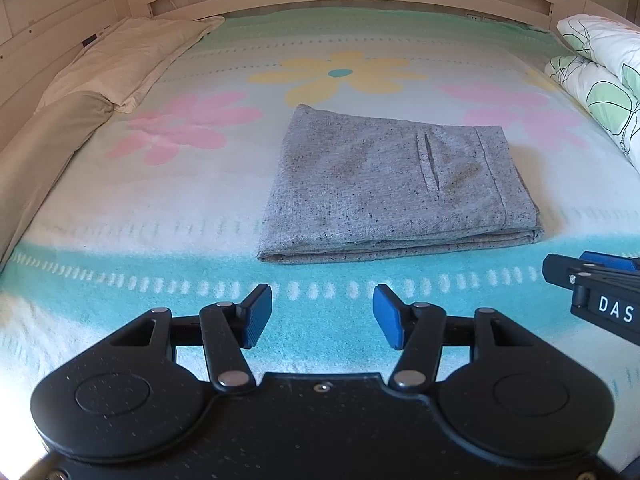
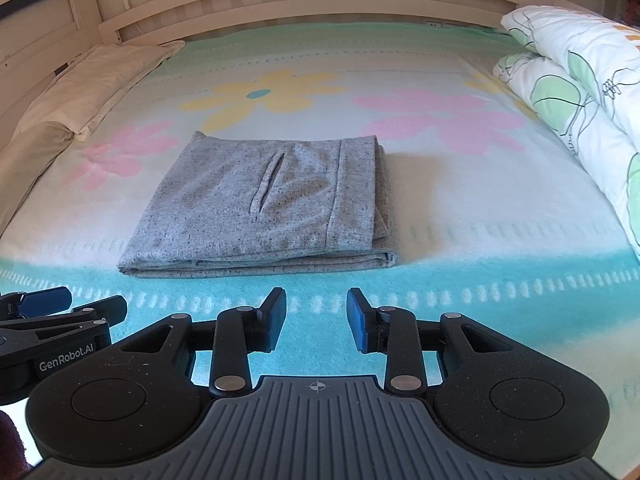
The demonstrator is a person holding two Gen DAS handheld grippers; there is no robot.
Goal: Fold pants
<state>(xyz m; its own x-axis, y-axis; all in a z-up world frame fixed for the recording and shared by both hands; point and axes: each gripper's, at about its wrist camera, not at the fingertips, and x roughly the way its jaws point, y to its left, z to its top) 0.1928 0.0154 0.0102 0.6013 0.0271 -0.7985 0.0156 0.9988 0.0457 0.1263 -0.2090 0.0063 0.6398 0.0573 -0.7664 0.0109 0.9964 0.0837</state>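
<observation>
Because the grey pants (image 1: 396, 184) lie as a compact, layered rectangle in the middle of the bed (image 1: 200, 208), on the flowered blanket (image 2: 460, 208), the folding looks finished or nearly so. Their stacked edges face the near side, the waistband sits to the right, and a pocket slit shows on top. The left gripper (image 1: 322, 316) hangs over the near turquoise stripe with its blue pads spread well apart and nothing between them. The right gripper (image 2: 316, 318) hovers just beside it, likewise parted and empty. Both sit short of the cloth, apparently to leave the stack undisturbed. Pillows (image 1: 128, 56) line the far left, and a rolled floral duvet (image 2: 580, 92) lies along the right.
</observation>
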